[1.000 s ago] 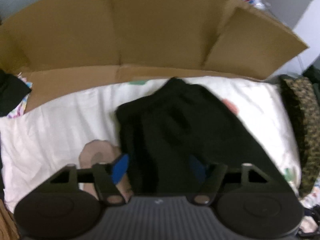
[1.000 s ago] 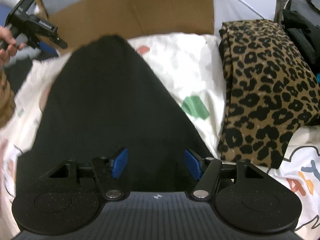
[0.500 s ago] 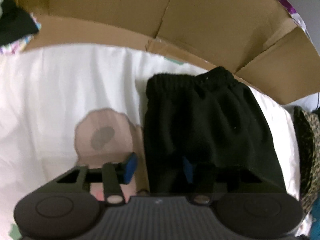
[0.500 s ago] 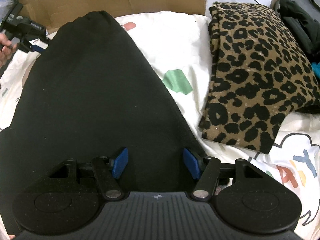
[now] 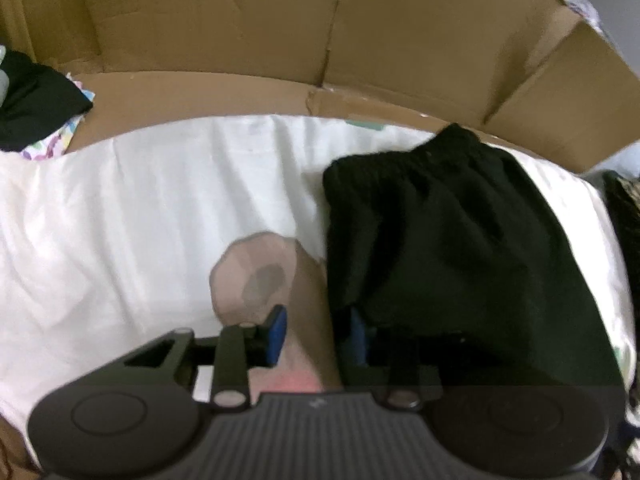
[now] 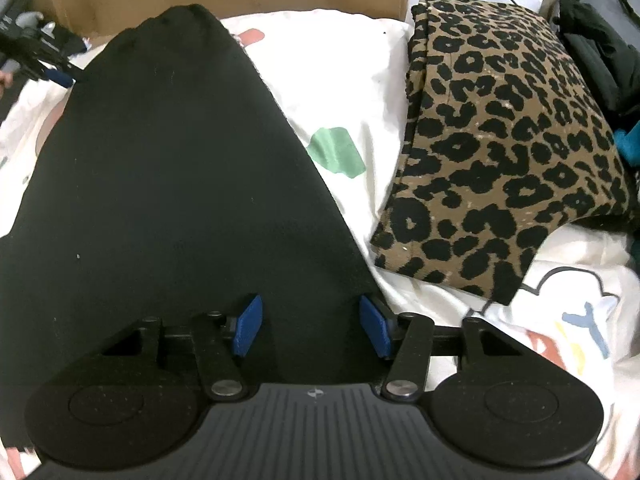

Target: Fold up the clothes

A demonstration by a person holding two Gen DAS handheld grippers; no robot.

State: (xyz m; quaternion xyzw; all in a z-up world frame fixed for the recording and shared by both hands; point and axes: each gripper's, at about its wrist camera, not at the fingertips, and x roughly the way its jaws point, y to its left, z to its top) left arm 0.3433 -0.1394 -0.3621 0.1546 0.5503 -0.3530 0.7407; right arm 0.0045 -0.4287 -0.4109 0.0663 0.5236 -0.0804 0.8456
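Note:
A black garment [image 5: 460,248] lies flat on the white printed sheet [image 5: 140,220], its gathered waistband toward the cardboard. My left gripper [image 5: 316,336] sits at the garment's left edge; its jaws are opening, the cloth's edge lies between them and covers part of the right pad. In the right wrist view the same garment [image 6: 168,168] fills the left half, and the left gripper [image 6: 60,76] shows small at its far left side. My right gripper [image 6: 310,330] hovers over the garment's near right corner, jaws closing with black cloth between the pads, not pinched.
A flattened cardboard box [image 5: 320,40] stands along the far edge of the bed. A folded leopard-print garment [image 6: 500,140] lies to the right of the black one. Dark clothes [image 6: 600,52] are piled beyond it, and another dark heap [image 5: 32,100] sits far left.
The left gripper has slid along the garment's left edge and come lower; its jaws narrowed, then widened again. The right gripper's jaws have drawn in slightly and it has tilted a little.

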